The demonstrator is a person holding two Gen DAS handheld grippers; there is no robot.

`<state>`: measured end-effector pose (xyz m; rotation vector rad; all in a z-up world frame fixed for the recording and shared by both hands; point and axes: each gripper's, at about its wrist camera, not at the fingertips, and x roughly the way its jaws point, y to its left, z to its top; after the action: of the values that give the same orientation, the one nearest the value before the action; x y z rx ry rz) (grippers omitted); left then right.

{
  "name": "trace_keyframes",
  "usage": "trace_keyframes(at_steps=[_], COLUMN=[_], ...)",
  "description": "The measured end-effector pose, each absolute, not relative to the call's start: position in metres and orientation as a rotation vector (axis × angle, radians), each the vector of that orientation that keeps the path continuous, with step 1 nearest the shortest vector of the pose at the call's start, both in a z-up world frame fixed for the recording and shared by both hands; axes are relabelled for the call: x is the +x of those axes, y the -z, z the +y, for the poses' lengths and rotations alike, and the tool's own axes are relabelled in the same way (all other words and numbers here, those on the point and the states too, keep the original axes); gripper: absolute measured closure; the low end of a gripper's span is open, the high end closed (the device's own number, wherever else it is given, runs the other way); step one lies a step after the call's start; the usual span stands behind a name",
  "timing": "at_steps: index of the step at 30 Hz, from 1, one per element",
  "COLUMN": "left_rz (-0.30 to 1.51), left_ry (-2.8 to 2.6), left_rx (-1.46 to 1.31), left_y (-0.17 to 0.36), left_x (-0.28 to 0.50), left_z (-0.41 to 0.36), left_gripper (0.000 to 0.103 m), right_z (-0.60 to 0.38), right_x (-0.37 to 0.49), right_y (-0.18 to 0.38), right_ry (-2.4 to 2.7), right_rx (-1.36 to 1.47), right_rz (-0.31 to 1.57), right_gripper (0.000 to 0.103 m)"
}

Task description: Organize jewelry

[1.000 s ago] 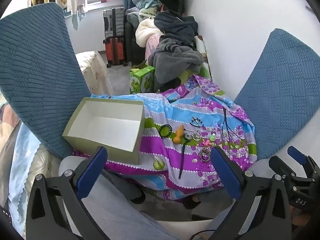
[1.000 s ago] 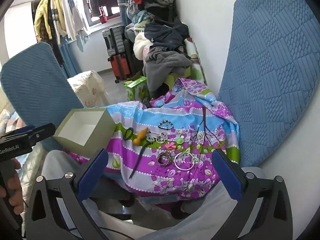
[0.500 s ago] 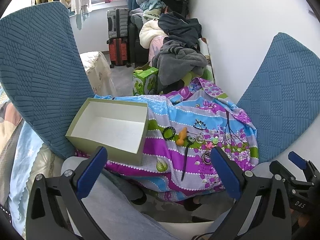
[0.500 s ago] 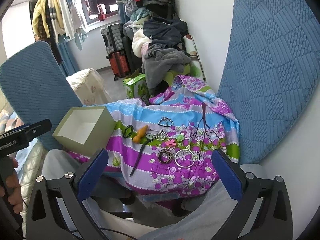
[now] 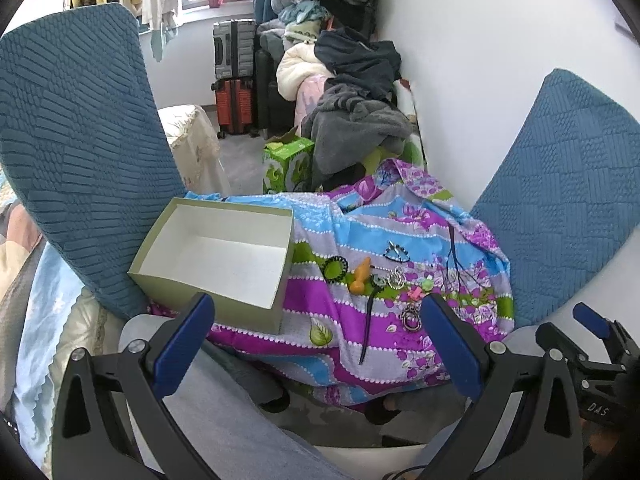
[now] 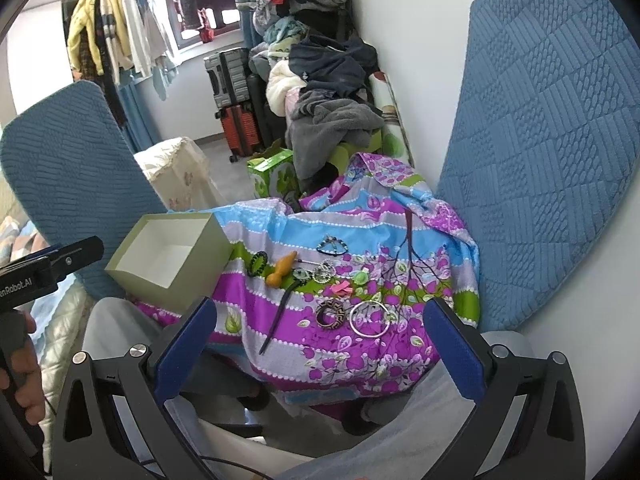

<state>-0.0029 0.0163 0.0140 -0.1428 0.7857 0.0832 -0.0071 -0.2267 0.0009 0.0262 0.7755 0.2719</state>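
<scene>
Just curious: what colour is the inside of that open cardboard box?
White inside the open cardboard box, pale green outside; clearest in the left wrist view.

Both tongs, left (image 5: 316, 344) and right (image 6: 320, 344), have edged closer to the jewelry (image 6: 326, 270) on the cloth.

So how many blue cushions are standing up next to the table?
2: one blue cushion left, behind the open box; another right, against the wall.

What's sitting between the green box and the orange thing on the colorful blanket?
A small black-and-green ring lies on the blanket, between the open box and the orange piece. The right wrist view shows it best.
</scene>
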Motion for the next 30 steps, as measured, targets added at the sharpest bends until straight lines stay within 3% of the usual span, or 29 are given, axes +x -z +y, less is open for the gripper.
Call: trace_keyframes(at_steps=[30], left_rz=[0.775], left_ry=[-0.127], left_rx=[-0.12], left_y=[-0.002], left_x=[-0.01], left_z=[0.02], left_gripper=[0.001], right_z=[-0.233], right_x=[-0.011], right_y=[0.009], right_ry=[-0.231], right_rx=[0.022], right_rz=[0.766], right_gripper=[0.0])
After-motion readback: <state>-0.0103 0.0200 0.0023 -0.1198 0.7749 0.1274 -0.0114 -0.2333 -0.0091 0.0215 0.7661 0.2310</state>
